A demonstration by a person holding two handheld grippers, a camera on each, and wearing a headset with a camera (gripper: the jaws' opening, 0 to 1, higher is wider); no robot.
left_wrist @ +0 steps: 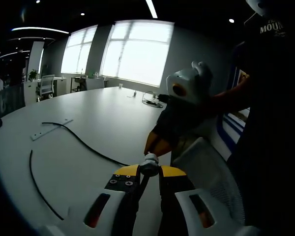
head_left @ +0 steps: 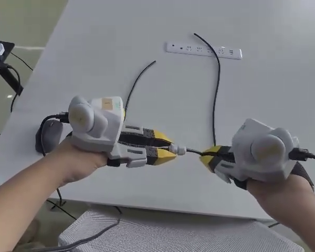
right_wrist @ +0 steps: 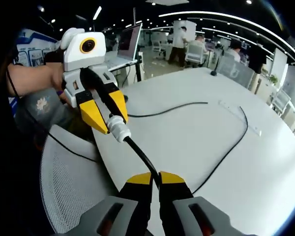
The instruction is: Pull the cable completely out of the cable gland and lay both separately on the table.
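A: White table, head view. What's the count?
B: Two grippers, two black cables, one power strip at 12 o'clock. Left gripper clamps the cable gland near centre. Right gripper, at 4 o'clock, pinches the cable just beside it. Second cable lies apart at 11.
A: Left gripper view?
B: Gland at 6 o'clock between the jaws; cable beyond it is hard to make out.
A: Right gripper view?
B: Cable's end is hidden inside the gland.

Left hand-held gripper, right hand-held gripper closed, tips facing.
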